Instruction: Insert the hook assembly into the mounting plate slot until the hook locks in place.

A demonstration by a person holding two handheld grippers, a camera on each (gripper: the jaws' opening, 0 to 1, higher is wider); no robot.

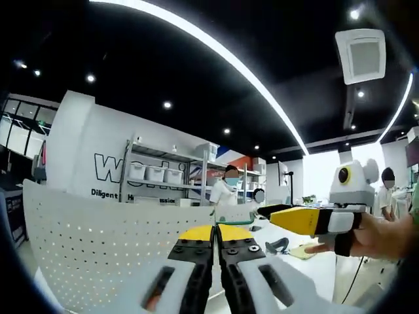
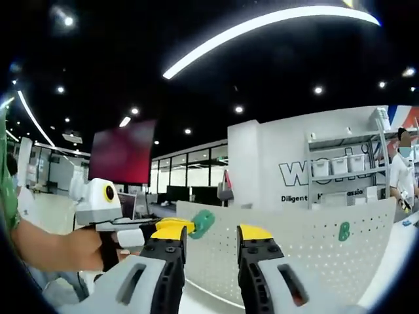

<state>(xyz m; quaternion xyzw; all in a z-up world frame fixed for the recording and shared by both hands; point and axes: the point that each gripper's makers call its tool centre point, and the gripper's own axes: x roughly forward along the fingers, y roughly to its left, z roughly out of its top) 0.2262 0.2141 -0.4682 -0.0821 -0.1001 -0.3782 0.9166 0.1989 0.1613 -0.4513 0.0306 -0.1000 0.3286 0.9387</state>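
A white perforated mounting plate (image 2: 308, 252) is seen standing upright beyond the right tool (image 2: 213, 232), whose jaws are held wide apart. Two green hooks (image 2: 201, 223) are hung on it. The left tool (image 1: 216, 234) is closed on nothing. "Diligent" is printed on the wall (image 2: 298, 198).

I count two grippers: my left gripper (image 1: 216, 230) and my right gripper (image 2: 215, 230), each with two yellow-tipped jaws. One white perforated board (image 2: 308, 245) stands ahead, and two green pieces sit on it: one hook (image 2: 201, 223) near its left edge and another (image 2: 344, 231) toward its right edge. On the shelf behind it I see three white bins (image 1: 156, 173).
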